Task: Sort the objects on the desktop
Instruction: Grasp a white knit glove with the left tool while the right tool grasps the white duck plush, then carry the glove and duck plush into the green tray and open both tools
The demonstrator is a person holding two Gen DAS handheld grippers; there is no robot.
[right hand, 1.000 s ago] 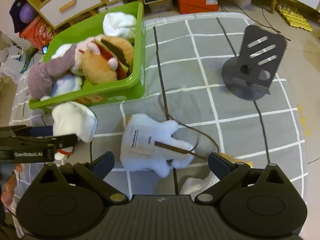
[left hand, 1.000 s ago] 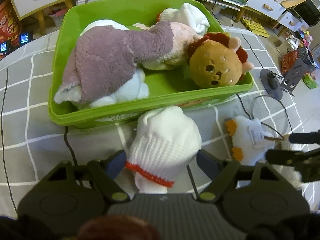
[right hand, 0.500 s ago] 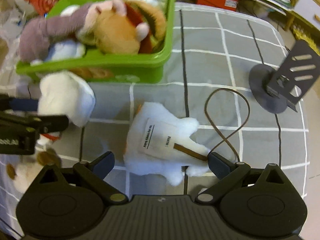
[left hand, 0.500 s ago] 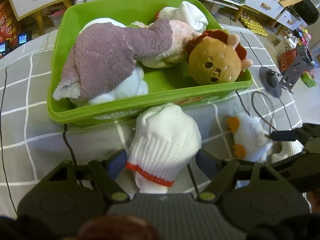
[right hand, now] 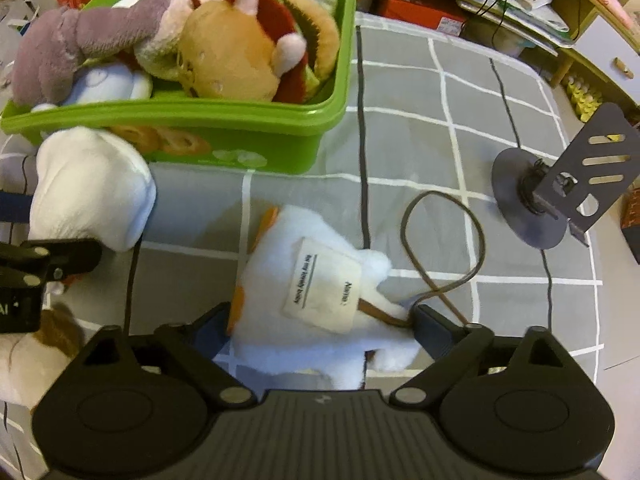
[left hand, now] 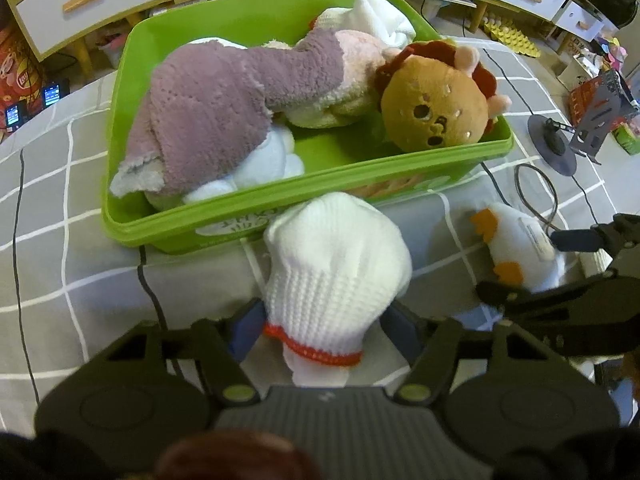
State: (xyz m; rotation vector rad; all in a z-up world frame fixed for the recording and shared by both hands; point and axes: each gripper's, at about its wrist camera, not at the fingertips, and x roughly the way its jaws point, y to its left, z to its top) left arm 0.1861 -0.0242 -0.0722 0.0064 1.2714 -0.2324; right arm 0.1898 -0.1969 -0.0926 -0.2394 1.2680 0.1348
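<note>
A white knitted sock (left hand: 336,272) with a red band lies on the grey checked cloth just in front of the green bin (left hand: 280,190). My left gripper (left hand: 324,328) is closing on it, both pads touching its sides near the band. To its right lies a white plush duck (right hand: 312,292) with orange feet, a paper label and a brown strap (right hand: 440,240). My right gripper (right hand: 324,328) is closing on the duck, pads against both flanks. The left wrist view shows the duck (left hand: 516,240) and the right gripper (left hand: 524,266) at its right edge.
The green bin (right hand: 240,120) holds a lion plush (left hand: 436,112), a purple plush (left hand: 208,108) and white items. A dark phone stand (right hand: 560,200) stands to the right. A black cable (right hand: 362,120) runs across the cloth. A brown-and-white plush (right hand: 32,360) lies at the near left.
Both pairs of jaws have narrowed onto their objects, the left on the sock, the right on the duck. The right gripper came down and closer to the duck; the left stayed put.
</note>
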